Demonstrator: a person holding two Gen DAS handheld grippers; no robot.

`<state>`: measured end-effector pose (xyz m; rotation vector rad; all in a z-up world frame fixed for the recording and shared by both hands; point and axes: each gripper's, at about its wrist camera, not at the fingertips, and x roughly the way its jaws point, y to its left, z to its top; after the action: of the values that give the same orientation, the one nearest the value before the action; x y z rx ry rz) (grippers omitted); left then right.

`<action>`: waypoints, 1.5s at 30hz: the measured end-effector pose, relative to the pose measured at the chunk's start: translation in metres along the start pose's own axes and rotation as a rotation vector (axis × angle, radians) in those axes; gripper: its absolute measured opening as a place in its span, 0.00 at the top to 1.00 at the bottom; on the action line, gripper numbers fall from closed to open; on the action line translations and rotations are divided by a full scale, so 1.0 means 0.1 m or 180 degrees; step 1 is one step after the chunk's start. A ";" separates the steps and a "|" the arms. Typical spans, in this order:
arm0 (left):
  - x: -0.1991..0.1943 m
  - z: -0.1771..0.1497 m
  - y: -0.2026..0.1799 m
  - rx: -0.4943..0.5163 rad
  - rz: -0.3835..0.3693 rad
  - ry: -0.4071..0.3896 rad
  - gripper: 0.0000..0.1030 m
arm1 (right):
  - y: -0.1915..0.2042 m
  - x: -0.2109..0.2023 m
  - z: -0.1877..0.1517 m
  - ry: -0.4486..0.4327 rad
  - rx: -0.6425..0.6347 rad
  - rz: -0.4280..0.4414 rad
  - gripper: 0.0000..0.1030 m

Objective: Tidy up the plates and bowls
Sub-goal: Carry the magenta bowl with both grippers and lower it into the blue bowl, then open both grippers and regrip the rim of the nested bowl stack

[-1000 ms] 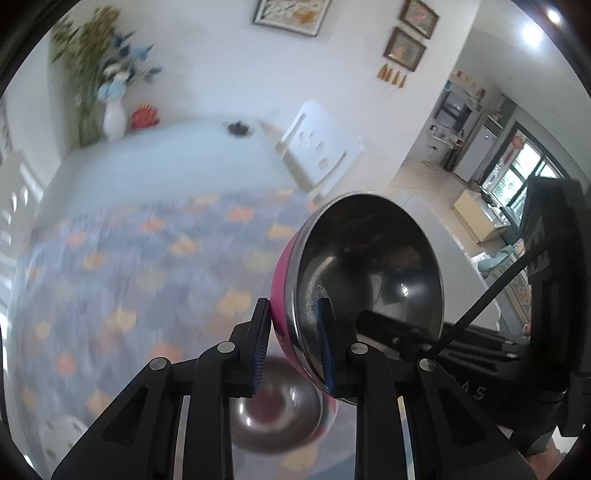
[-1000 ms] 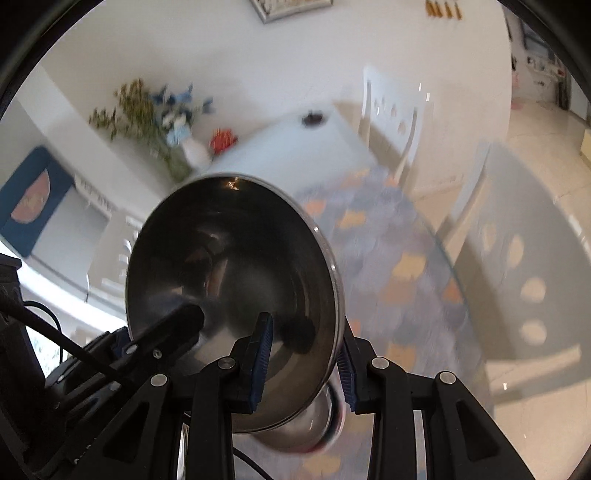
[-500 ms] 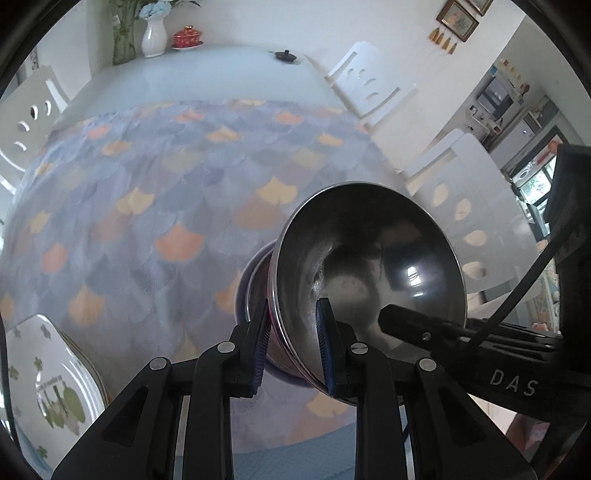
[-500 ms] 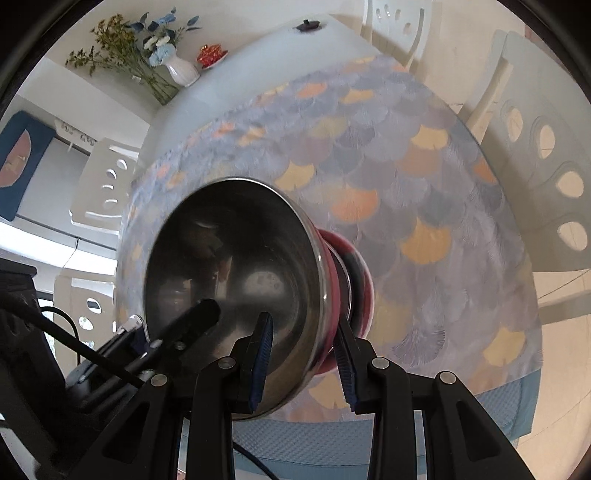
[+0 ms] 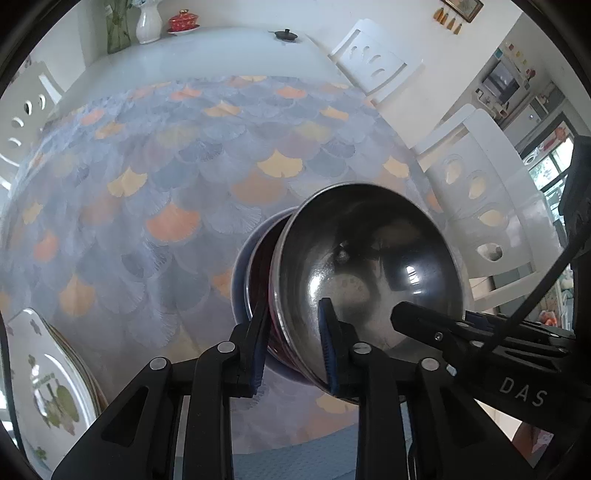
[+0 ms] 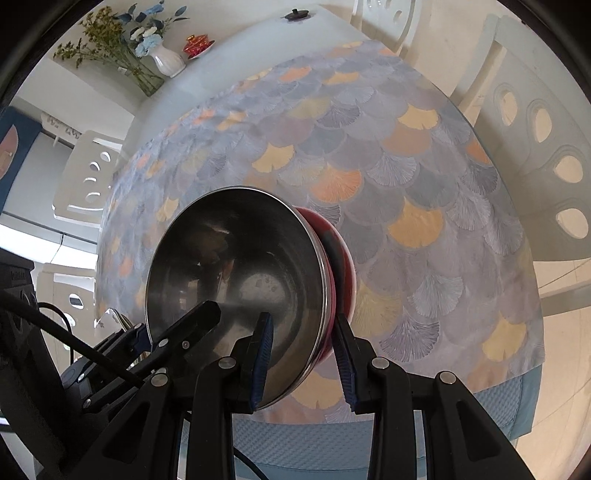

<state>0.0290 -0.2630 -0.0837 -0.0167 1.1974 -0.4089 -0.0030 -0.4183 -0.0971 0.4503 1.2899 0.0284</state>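
Note:
A steel bowl with a pink-red outside point(image 5: 369, 266) sits nested in a second bowl point(image 5: 242, 280) on the patterned tablecloth; it also shows in the right wrist view point(image 6: 243, 266). My left gripper point(image 5: 293, 343) straddles its near rim, one finger inside, one outside, with a visible gap to the wall. My right gripper point(image 6: 304, 358) straddles the opposite rim the same way, jaws spread wider than the wall. Each gripper's finger shows inside the bowl in the other's view. A stack of white plates point(image 5: 51, 391) with green print lies at the left table edge.
The tablecloth point(image 5: 166, 177) covers the near part of the table. White chairs point(image 5: 480, 192) stand on the right, another point(image 6: 85, 177) on the left. A vase point(image 5: 147, 22), a red lidded dish point(image 5: 183, 22) and a small black lid point(image 5: 285, 35) sit at the far end.
Both grippers lowered the tilted bowl from mid-air into the bowl on the table. The jaws now stand wider on the rim than before.

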 end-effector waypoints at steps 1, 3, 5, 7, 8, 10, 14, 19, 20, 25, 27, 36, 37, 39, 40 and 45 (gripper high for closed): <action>-0.01 0.01 0.00 0.0004 0.0009 0.0002 0.75 | 0.00 -0.01 0.00 -0.0002 0.0001 0.0011 0.68; -0.04 0.02 0.01 -0.0005 0.0042 -0.0020 0.73 | -0.01 -0.03 0.00 -0.0013 -0.0019 0.0012 0.68; -0.08 0.00 0.02 0.0014 0.0187 -0.0083 0.69 | -0.01 -0.06 -0.01 -0.0038 -0.0045 -0.0018 0.69; -0.11 -0.03 0.06 0.0023 0.0210 -0.0089 0.69 | 0.00 -0.09 -0.03 -0.0055 -0.0077 -0.0030 0.68; -0.10 -0.05 0.10 -0.0007 0.0181 -0.0070 0.69 | 0.01 -0.09 -0.05 -0.0055 -0.0095 -0.0030 0.68; -0.07 -0.08 0.16 -0.0086 0.0144 -0.0035 0.69 | 0.01 -0.08 -0.08 -0.0018 -0.0120 -0.0010 0.68; 0.01 -0.12 0.23 -0.0224 0.0061 0.0038 0.69 | 0.04 -0.02 -0.13 0.0071 -0.0160 0.0019 0.68; 0.01 -0.12 0.22 -0.0188 0.0079 0.0020 0.69 | 0.08 -0.05 -0.12 0.0053 -0.0199 0.0044 0.68; 0.02 -0.11 0.22 -0.0192 0.0072 0.0021 0.69 | 0.09 -0.06 -0.12 0.0048 -0.0200 0.0043 0.68; 0.03 -0.12 0.23 -0.0185 0.0088 0.0041 0.69 | 0.07 -0.09 -0.12 0.0046 -0.0188 0.0095 0.68; 0.00 -0.13 0.20 -0.0139 0.0091 0.0029 0.69 | 0.07 -0.13 -0.12 0.0040 -0.0206 0.0122 0.68; -0.37 -0.09 0.30 -0.0273 -0.0199 -0.0166 0.69 | 0.01 -0.61 0.01 -0.0400 -0.0265 0.0202 0.53; -0.41 -0.09 0.31 -0.0300 -0.0237 -0.0195 0.69 | 0.00 -0.68 0.02 -0.0483 -0.0258 0.0233 0.44; -0.50 -0.07 0.35 -0.0364 -0.0287 -0.0252 0.69 | -0.02 -0.76 0.05 -0.0589 -0.0270 0.0245 0.43; -0.54 -0.06 0.38 -0.0397 -0.0307 -0.0274 0.68 | -0.02 -0.77 0.06 -0.0605 -0.0295 0.0221 0.42; -0.60 -0.08 0.47 -0.0490 -0.0348 -0.0299 0.62 | -0.03 -0.71 0.07 -0.0532 -0.0361 0.0220 0.42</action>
<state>0.0181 -0.1989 -0.0436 -0.2328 1.1357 -0.4064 -0.0175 -0.4422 -0.0309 0.3914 1.1023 0.1189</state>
